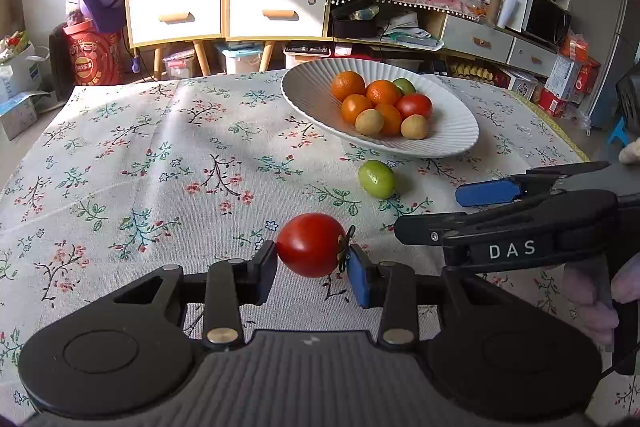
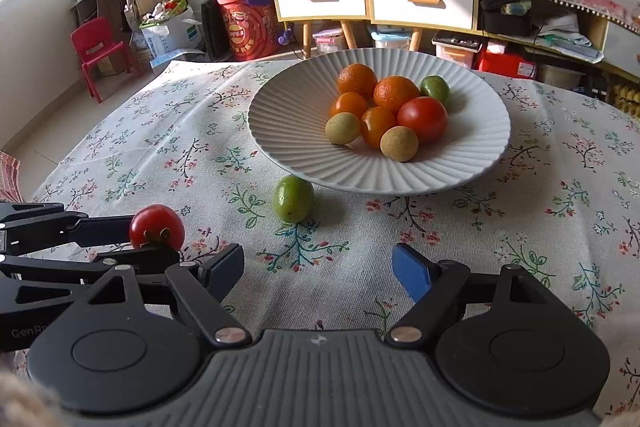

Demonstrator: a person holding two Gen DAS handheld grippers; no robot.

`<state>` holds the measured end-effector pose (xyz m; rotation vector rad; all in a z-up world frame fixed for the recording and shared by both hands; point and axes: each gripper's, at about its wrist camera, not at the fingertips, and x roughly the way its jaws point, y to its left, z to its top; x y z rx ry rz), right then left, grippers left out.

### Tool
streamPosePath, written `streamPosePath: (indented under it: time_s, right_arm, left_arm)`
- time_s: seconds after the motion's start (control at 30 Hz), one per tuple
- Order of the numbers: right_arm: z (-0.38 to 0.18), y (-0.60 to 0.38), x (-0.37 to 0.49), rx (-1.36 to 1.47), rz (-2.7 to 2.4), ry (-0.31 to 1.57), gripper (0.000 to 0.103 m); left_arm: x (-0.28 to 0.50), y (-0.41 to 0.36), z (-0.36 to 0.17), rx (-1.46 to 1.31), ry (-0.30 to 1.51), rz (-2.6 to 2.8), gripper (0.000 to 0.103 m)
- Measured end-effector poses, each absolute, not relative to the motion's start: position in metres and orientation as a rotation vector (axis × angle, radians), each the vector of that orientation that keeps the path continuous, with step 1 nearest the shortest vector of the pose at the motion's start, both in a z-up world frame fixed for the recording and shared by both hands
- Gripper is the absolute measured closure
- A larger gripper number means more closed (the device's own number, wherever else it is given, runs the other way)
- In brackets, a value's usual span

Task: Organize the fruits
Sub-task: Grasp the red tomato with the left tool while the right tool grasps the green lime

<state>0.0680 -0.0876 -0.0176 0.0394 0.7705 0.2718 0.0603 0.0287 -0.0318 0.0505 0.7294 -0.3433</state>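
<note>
My left gripper (image 1: 312, 267) is shut on a red tomato (image 1: 310, 245) and holds it just above the floral tablecloth; the tomato also shows in the right wrist view (image 2: 156, 227). My right gripper (image 2: 318, 269) is open and empty, also seen from the side in the left wrist view (image 1: 440, 211). A green fruit (image 2: 293, 199) lies on the cloth ahead of it, next to the near rim of a white ribbed plate (image 2: 288, 107). The plate (image 1: 304, 87) holds several oranges, a red tomato (image 2: 422, 119), a green fruit and two tan fruits.
The table is covered by a floral cloth (image 1: 160, 155). Behind it stand a wooden shelf with white drawers (image 1: 224, 11), a red bucket (image 1: 94, 57), a red chair (image 2: 100, 51) and cluttered low cabinets (image 1: 500, 43).
</note>
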Motion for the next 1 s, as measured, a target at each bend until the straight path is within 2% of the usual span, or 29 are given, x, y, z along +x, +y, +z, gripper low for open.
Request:
streamPosePath:
  time_s: [0.13, 0.23, 0.37, 0.6, 0.7, 0.73, 1.0]
  right_arm:
    - [-0.019, -0.080, 0.069, 0.005, 0.286, 0.763, 0.033]
    - [-0.020, -0.078, 0.074, 0.008, 0.292, 0.763, 0.045]
    - [-0.021, -0.075, 0.081, 0.020, 0.268, 0.748, 0.055]
    - [-0.024, -0.068, 0.088, 0.022, 0.240, 0.718, 0.063]
    - [-0.025, -0.066, 0.090, 0.013, 0.223, 0.704, 0.072]
    - [-0.026, -0.066, 0.090, 0.010, 0.218, 0.702, 0.077]
    - [-0.023, -0.069, 0.085, 0.003, 0.226, 0.715, 0.079]
  left_arm:
    - [0.059, 0.035, -0.034, 0.036, 0.745, -0.341, 0.071]
    - [0.061, 0.037, -0.036, 0.025, 0.759, -0.343, 0.071]
    - [0.059, 0.038, -0.037, 0.021, 0.763, -0.350, 0.071]
    - [0.058, 0.040, -0.035, 0.022, 0.756, -0.345, 0.071]
    - [0.058, 0.041, -0.035, 0.021, 0.758, -0.341, 0.071]
    - [0.058, 0.040, -0.035, 0.022, 0.758, -0.340, 0.071]
    - [0.058, 0.039, -0.035, 0.034, 0.759, -0.338, 0.071]
